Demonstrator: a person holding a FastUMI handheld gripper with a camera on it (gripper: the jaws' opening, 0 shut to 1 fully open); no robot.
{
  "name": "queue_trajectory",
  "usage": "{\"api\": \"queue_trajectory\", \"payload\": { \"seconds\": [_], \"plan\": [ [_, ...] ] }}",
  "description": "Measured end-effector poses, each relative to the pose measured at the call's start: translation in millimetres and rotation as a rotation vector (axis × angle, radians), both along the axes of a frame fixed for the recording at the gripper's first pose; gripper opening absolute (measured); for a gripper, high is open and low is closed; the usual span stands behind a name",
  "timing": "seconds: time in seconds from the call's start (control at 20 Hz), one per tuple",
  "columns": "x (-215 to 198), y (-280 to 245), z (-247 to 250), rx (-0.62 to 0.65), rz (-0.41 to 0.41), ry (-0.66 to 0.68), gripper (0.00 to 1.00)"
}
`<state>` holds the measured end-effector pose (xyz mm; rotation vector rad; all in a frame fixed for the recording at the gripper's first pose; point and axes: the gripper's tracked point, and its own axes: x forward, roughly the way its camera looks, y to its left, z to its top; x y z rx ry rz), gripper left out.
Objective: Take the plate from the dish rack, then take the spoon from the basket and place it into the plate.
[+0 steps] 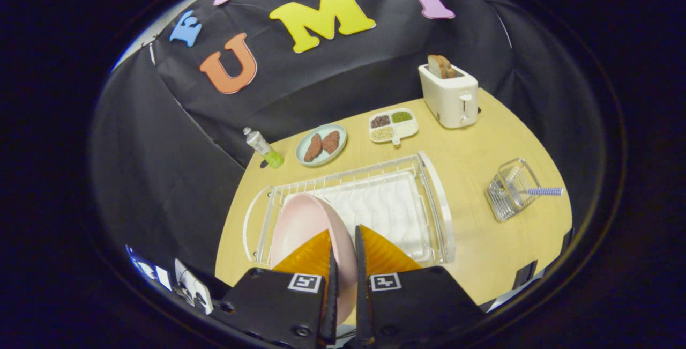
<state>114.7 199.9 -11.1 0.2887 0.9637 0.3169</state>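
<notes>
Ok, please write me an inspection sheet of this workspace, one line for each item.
Surface: light wooden table, round edge.
Job's things: pink plate stands on edge in the white dish rack; spoon with striped handle sticks out of the wire basket, beside the rack.
Clutter: toaster with bread slices; divided tray of grains; pale plate with two brown pieces; small bottle lying down.
Grippers: gripper has both orange fingers pressing the pink plate's rim.
Cables: nothing seen.
Surroundings: black cloth booth wall.
</notes>
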Motion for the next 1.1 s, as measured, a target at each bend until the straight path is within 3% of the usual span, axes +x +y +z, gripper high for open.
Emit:
{"api": "queue_trajectory", "payload": {
  "seconds": [0.6, 1.1],
  "plan": [
    [-95, -68, -132, 0.237, -0.108, 0.201, 0.19],
    [-76, -71, -194, 0.344, -0.187, 0.258, 0.19]
  ]
}}
